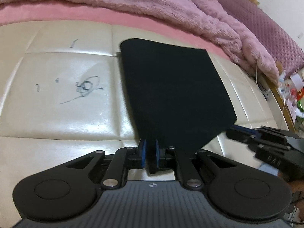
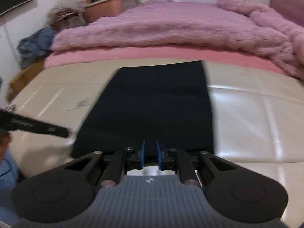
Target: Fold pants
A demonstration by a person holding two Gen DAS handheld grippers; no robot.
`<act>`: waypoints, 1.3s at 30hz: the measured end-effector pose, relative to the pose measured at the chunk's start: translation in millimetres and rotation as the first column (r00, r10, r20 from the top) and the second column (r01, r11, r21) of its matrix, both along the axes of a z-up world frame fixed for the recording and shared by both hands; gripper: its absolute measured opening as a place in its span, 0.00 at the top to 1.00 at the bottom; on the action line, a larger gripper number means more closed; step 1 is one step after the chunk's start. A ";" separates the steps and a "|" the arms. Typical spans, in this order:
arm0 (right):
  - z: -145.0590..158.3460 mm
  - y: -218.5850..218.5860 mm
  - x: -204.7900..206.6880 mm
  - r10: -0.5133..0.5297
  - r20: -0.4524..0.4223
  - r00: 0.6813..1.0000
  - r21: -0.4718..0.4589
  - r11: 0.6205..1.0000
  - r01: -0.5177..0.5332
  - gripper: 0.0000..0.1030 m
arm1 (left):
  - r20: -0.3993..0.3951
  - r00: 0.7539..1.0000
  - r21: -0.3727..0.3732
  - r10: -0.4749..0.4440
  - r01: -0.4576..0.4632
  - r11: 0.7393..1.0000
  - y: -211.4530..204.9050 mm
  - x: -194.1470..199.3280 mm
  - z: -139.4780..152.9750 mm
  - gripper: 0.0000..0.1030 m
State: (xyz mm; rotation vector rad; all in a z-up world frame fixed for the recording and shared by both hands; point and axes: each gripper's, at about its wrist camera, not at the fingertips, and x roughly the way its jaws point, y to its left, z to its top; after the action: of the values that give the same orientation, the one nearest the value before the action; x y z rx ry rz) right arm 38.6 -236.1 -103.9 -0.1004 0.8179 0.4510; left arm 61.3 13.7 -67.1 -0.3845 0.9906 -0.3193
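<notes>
The black pants [image 1: 171, 87] lie folded into a flat rectangle on a cream padded surface [image 1: 66, 114]. My left gripper [image 1: 150, 152] is nearly closed at their near edge, with black cloth running down between its blue pads. At the near right corner of the pants, my right gripper [image 1: 232, 130] reaches in from the right. In the right wrist view the pants [image 2: 152, 104] stretch away from my right gripper [image 2: 151, 152], whose blue pads stand close together with the cloth's near edge between them. The left gripper's black body [image 2: 34, 126] shows blurred at the left.
A fluffy pink blanket [image 1: 133, 0] on a pink sheet borders the far side of the cream surface [image 2: 256, 123]. Ink scribbles [image 1: 85, 87] mark it left of the pants. Clutter [image 1: 292, 87] fills the right edge. A person's blue sleeve [image 2: 7, 171] is at lower left.
</notes>
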 end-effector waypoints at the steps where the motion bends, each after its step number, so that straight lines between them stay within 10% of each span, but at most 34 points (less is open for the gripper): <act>1: -2.1 9.8 -2.3 0.025 0.000 1.000 0.000 1.000 -0.025 0.91 | 0.007 1.000 0.001 -0.005 0.005 1.000 -3.8 -0.1 -0.4 0.90; 13: -34.6 53.7 -16.8 0.164 -0.046 0.985 0.000 0.986 -0.164 0.61 | 0.004 1.000 -0.026 0.015 -0.015 1.000 -5.6 1.9 -8.1 0.90; 28: -48.3 60.4 4.5 0.249 -0.054 0.967 0.087 0.966 -0.244 0.58 | -0.017 0.999 -0.045 0.032 -0.032 0.998 -1.3 9.5 -10.1 0.91; 30: -48.3 65.1 3.5 0.281 -0.064 0.958 0.098 0.957 -0.274 0.60 | -0.026 0.999 -0.019 0.031 -0.032 0.999 -3.3 11.7 -11.0 0.90; 34: -49.1 64.7 -7.1 0.296 -0.041 0.954 0.032 0.955 -0.295 0.99 | -0.052 0.998 0.007 0.045 -0.045 0.999 -4.4 13.9 -17.2 0.91; 39: -47.9 55.0 -14.8 0.294 -0.033 0.955 0.000 0.956 -0.294 1.00 | -0.057 0.998 0.048 0.035 -0.032 0.998 -7.3 14.5 -21.2 0.94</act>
State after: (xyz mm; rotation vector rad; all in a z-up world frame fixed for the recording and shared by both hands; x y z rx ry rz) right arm 23.8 -181.1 -151.9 -0.2223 0.8395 0.7335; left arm 75.7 6.4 -88.3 -0.3689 1.0455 -0.2551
